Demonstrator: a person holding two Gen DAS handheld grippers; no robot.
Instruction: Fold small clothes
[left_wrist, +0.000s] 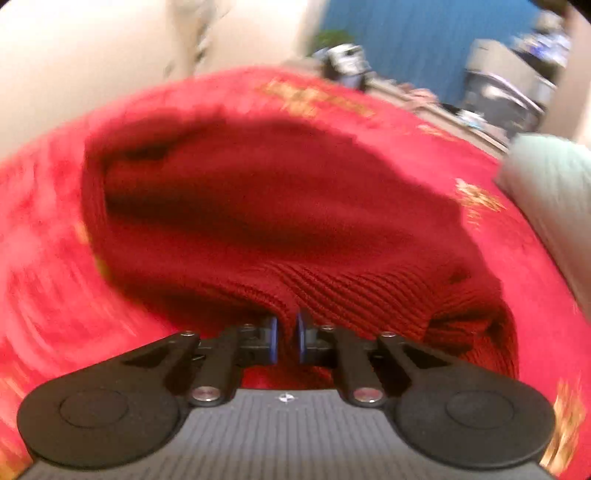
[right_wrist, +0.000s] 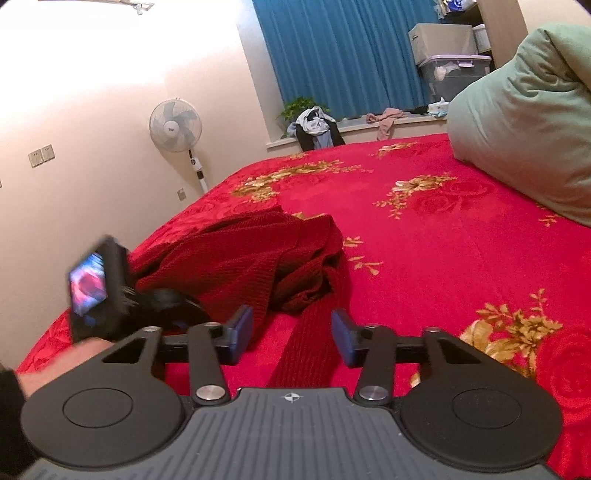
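A dark red knitted sweater (left_wrist: 277, 206) lies crumpled on a red bedspread (left_wrist: 44, 288) with gold flowers. My left gripper (left_wrist: 287, 325) is shut on its ribbed hem, and the cloth bunches up between the blue pads. In the right wrist view the sweater (right_wrist: 240, 258) sits in a heap ahead, and a long ribbed strip (right_wrist: 306, 347) runs from it toward me. My right gripper (right_wrist: 291, 325) stands part open astride that strip, with its pads clear of the cloth on both sides. The left tool's body with its small screen (right_wrist: 96, 284) shows at the sweater's left edge, held by a hand (right_wrist: 74, 354).
A pale green pillow (right_wrist: 524, 122) rests on the bed at the far right. The bedspread (right_wrist: 443, 258) stretches flat to the right of the sweater. Beyond the bed stand a white fan (right_wrist: 175, 125), a sill with heaped clothes (right_wrist: 314, 125) and a storage box (right_wrist: 454, 74).
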